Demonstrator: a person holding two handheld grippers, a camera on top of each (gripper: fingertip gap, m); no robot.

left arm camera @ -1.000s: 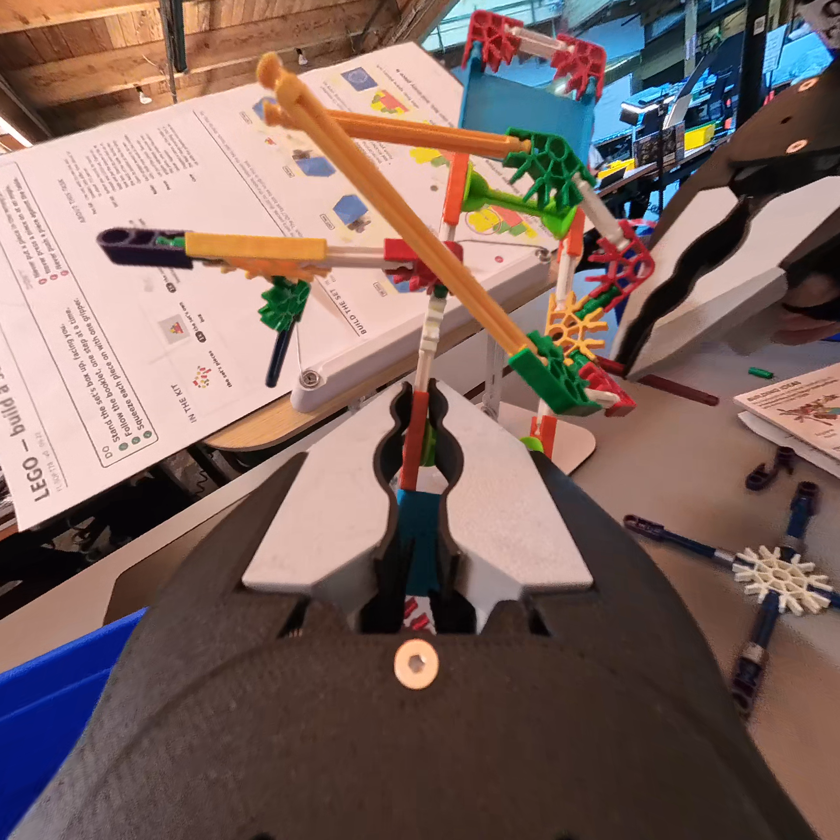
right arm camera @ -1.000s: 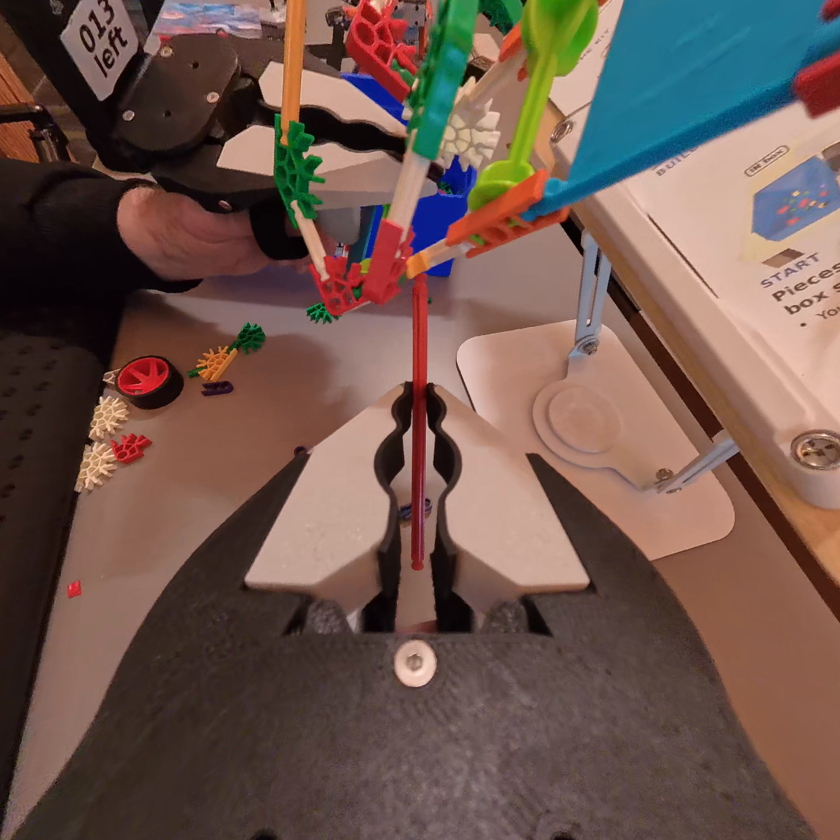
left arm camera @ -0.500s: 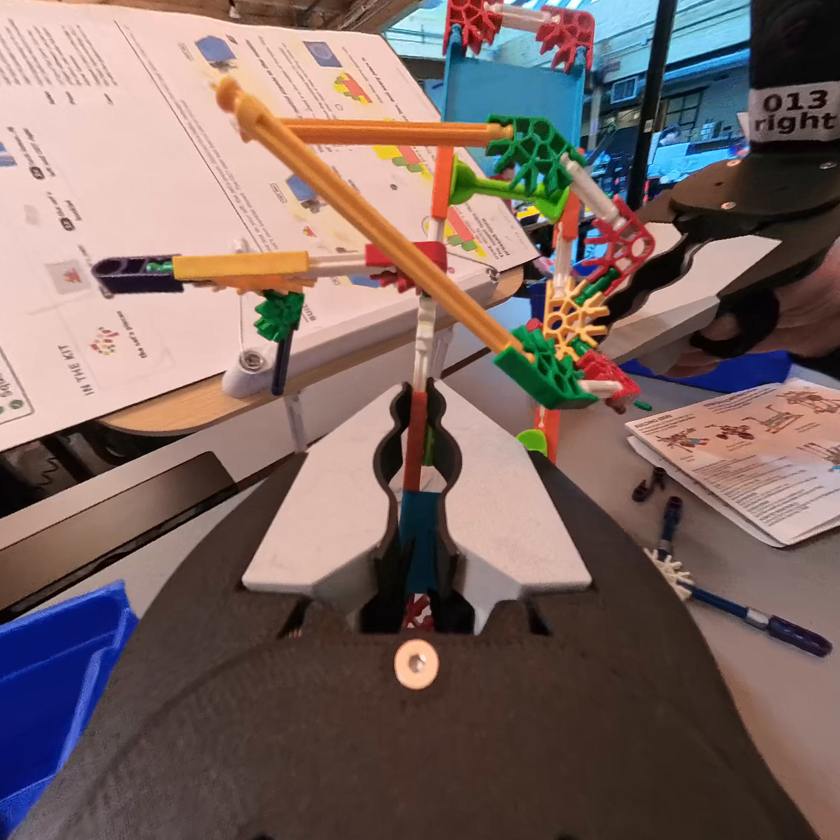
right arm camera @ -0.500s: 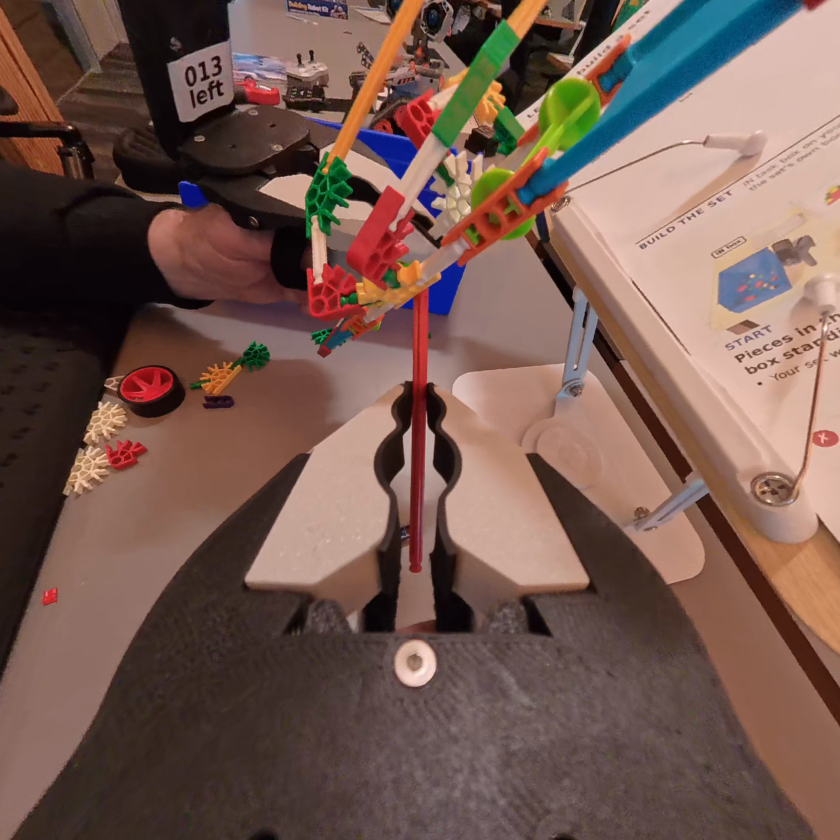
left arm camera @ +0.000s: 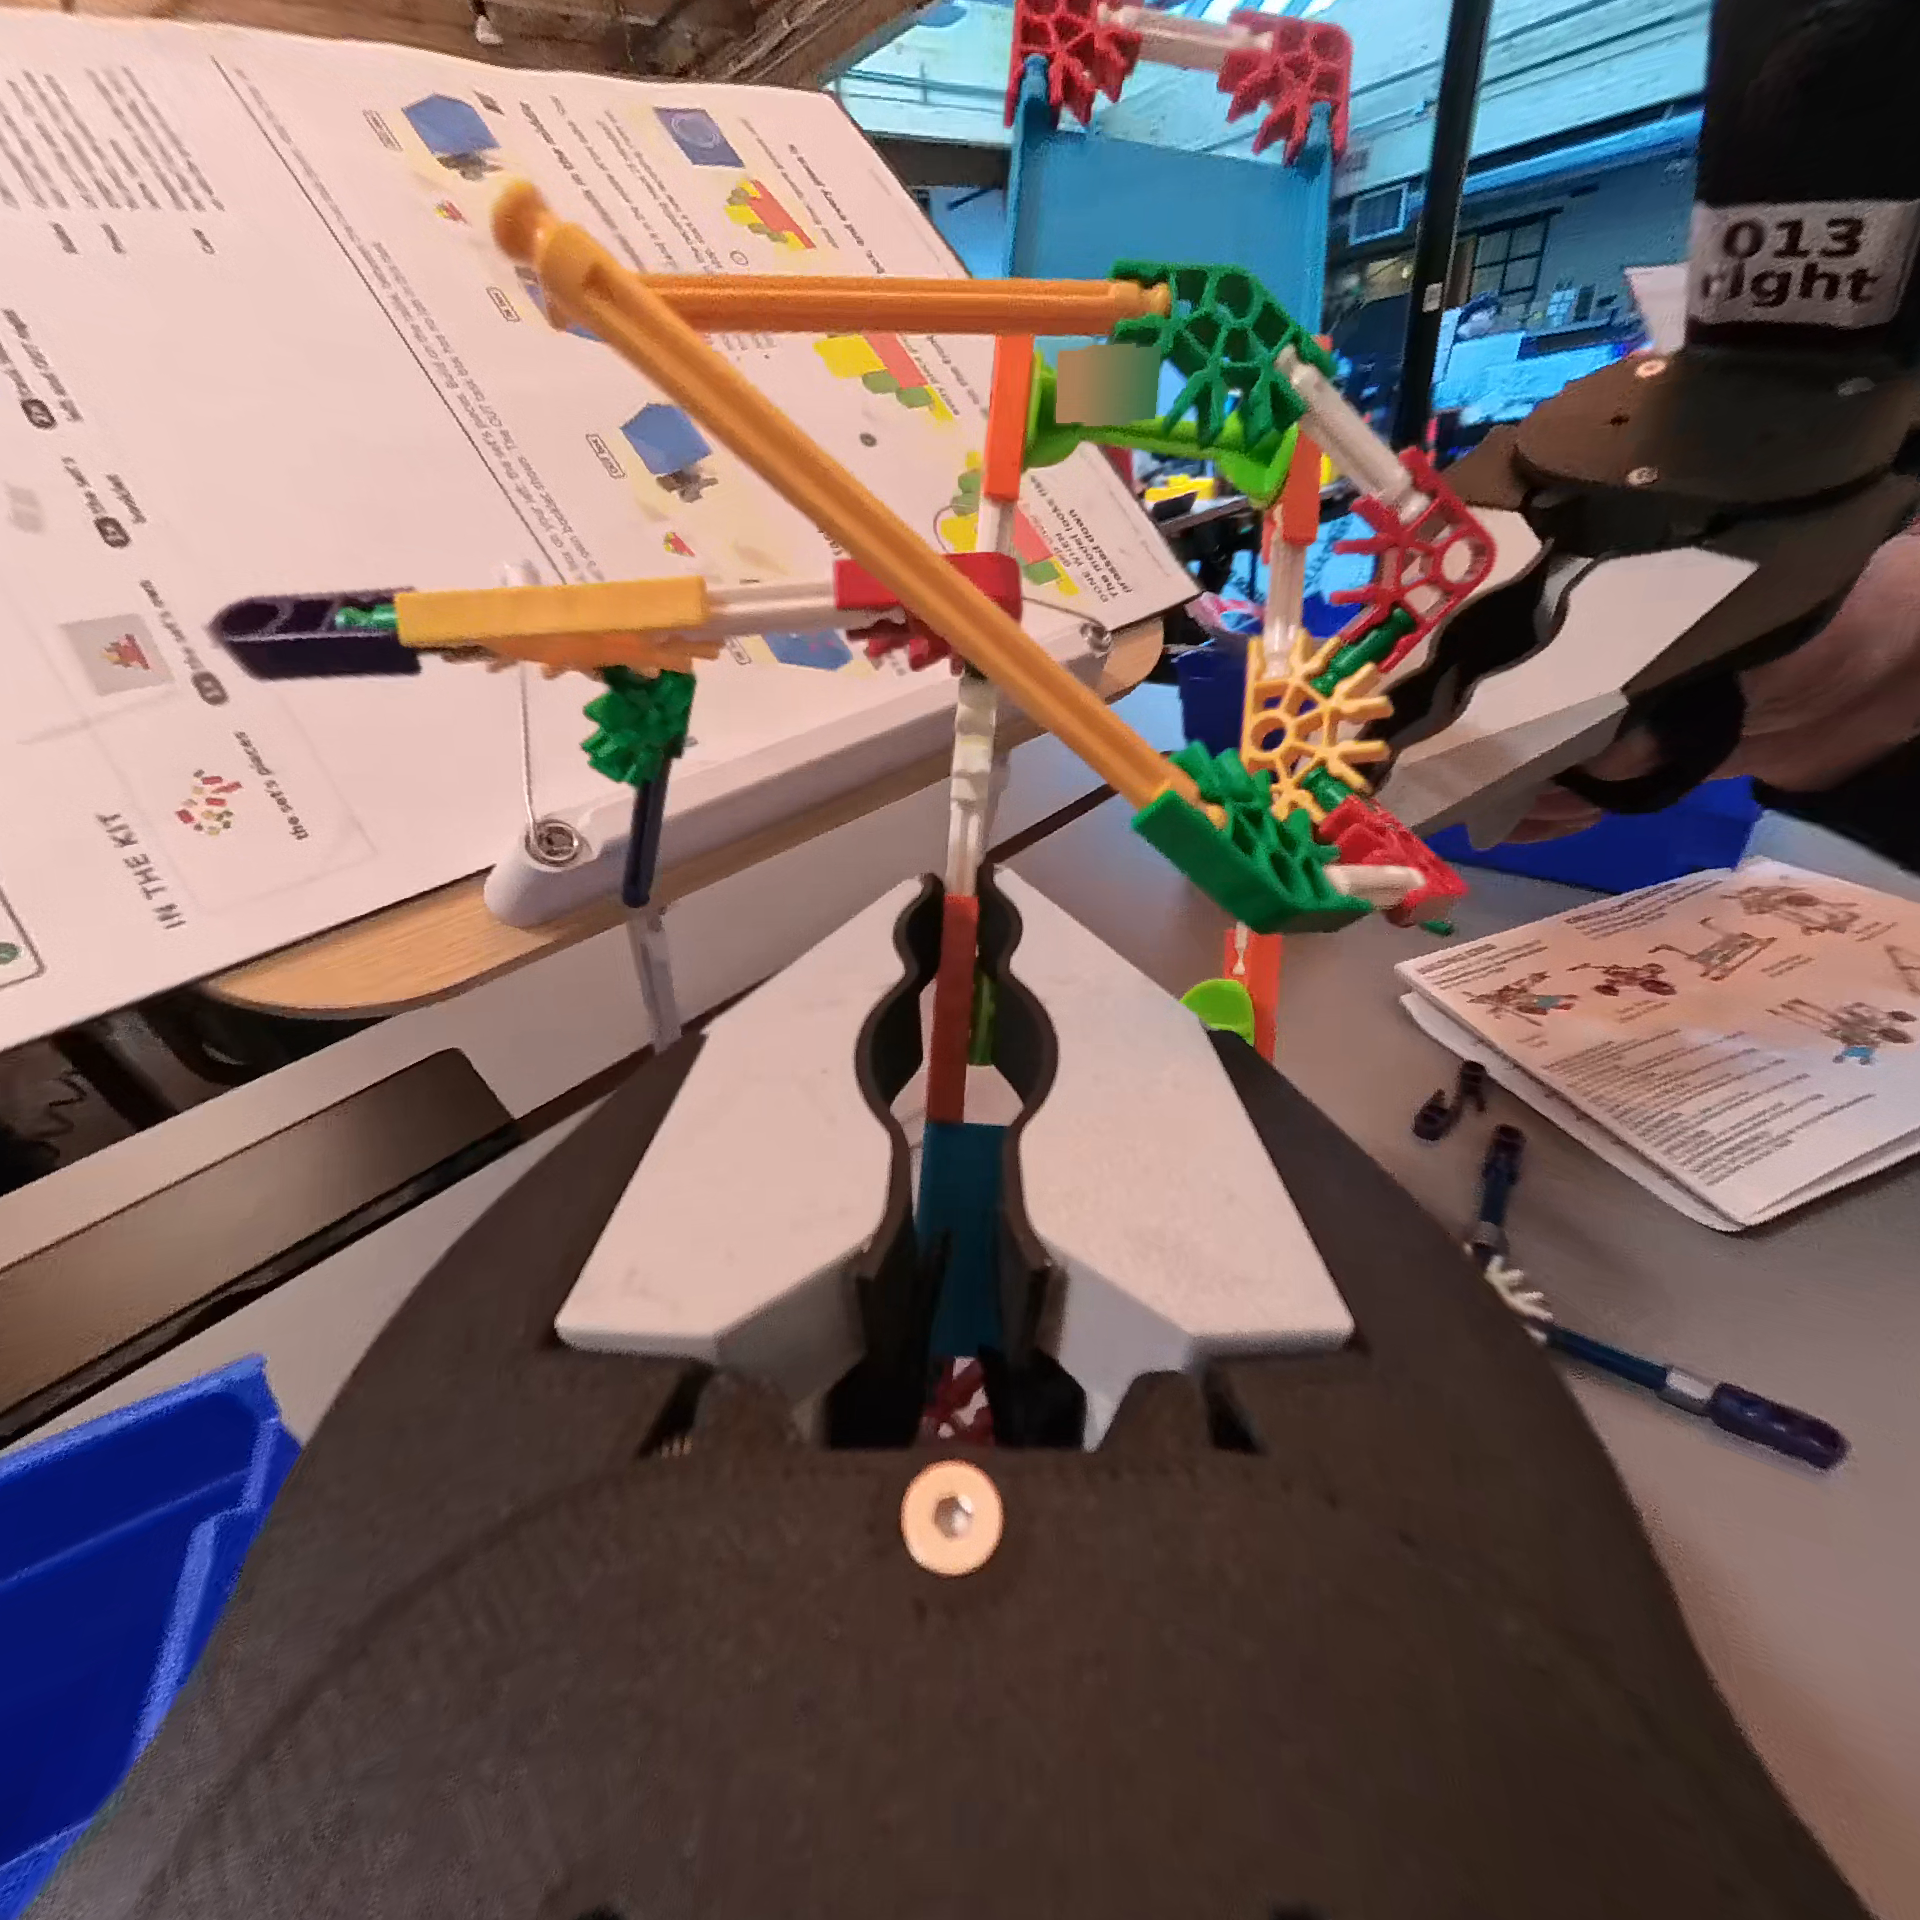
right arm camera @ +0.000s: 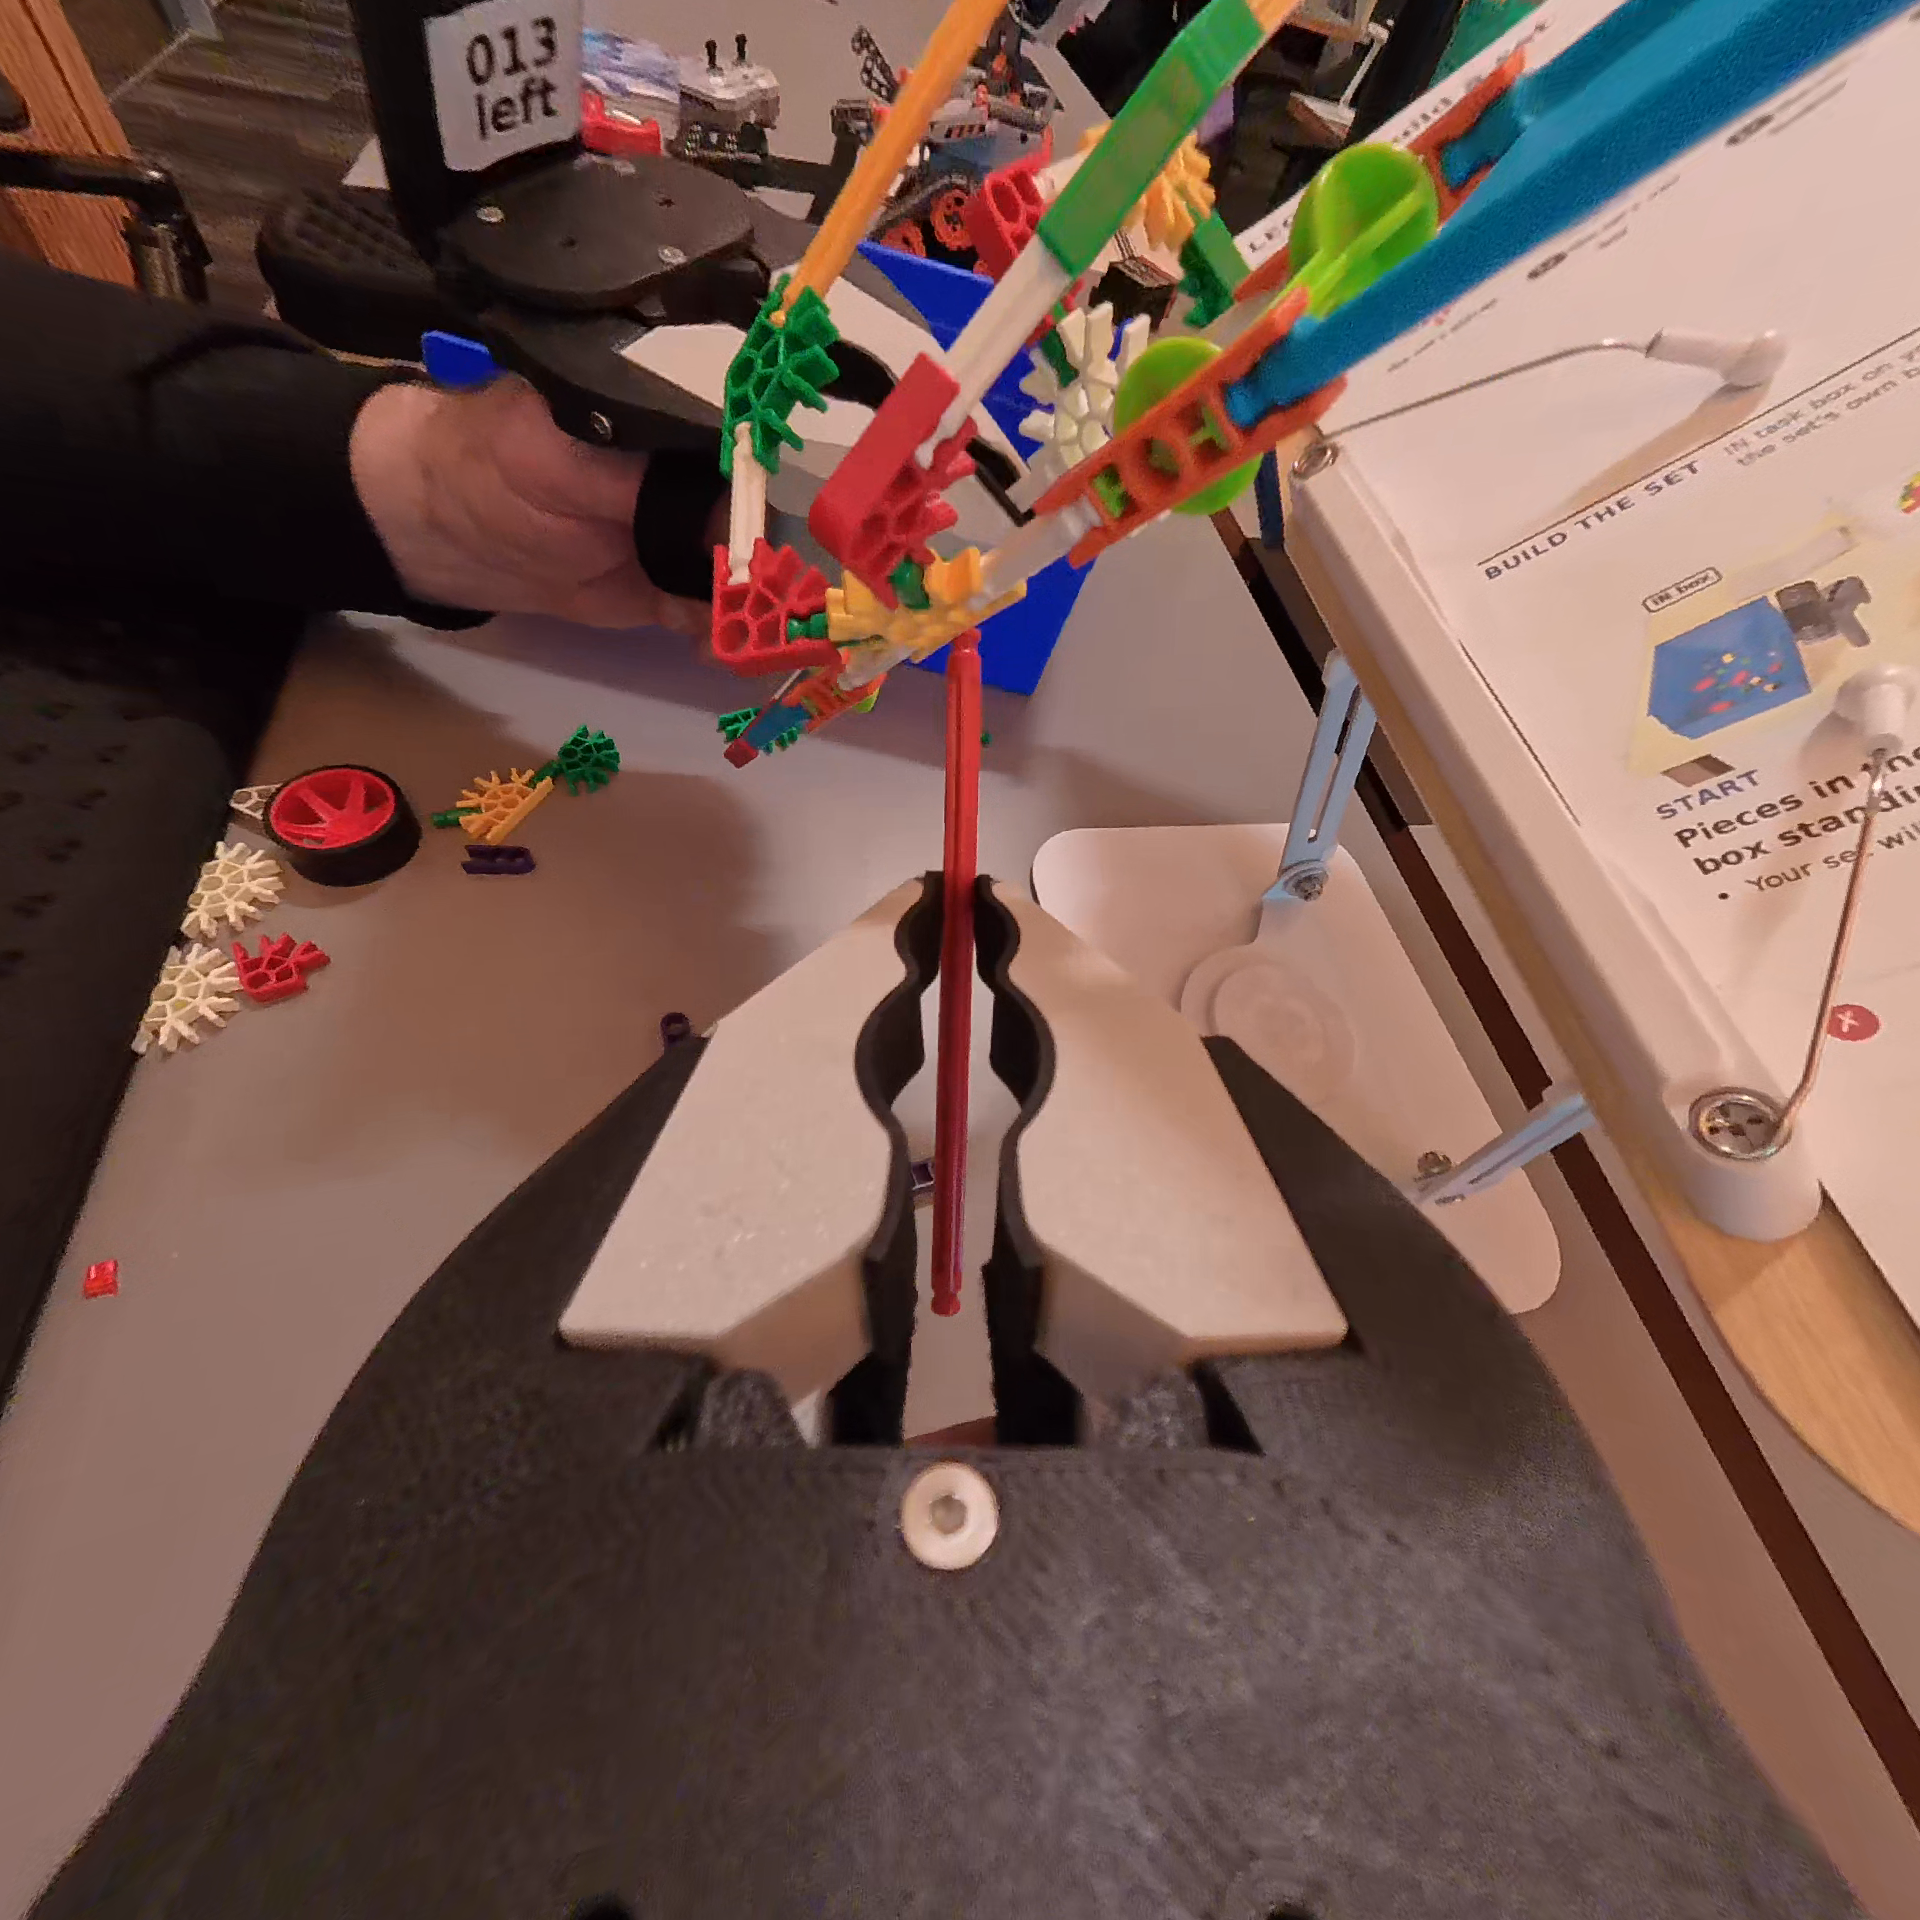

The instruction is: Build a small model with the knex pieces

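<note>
My left gripper (left arm camera: 958, 904) is shut on a multicoloured rod-and-connector model (left arm camera: 914, 582), gripping its orange rod and blue panel, and holds it above the table. The model has long yellow rods, green and red connectors and a blue panel at the top. My right gripper (right arm camera: 958, 899) is shut on a thin red rod (right arm camera: 956, 987). The rod's far tip meets the yellow connector (right arm camera: 914, 613) at the model's (right arm camera: 1039, 416) lower end. The right gripper also shows in the left wrist view (left arm camera: 1538, 665), beside the yellow connector (left arm camera: 1309, 717). The left gripper shows in the right wrist view (right arm camera: 831, 374), held by a hand.
A tilted instruction board (left arm camera: 364, 499) on a white stand (right arm camera: 1278, 997) sits behind the model. A blue bin (left arm camera: 114, 1621) is at lower left. A booklet (left arm camera: 1704, 1029) and blue rods with a white connector (left arm camera: 1538, 1309) lie right. A red wheel (right arm camera: 338, 810) and loose connectors (right arm camera: 223, 945) lie left. The grippers' ends are close to 9 centimetres from one another.
The left gripper has tilted the model and brought it a little closer to the right gripper. The red rod's tip has stayed against the model's yellow connector.
</note>
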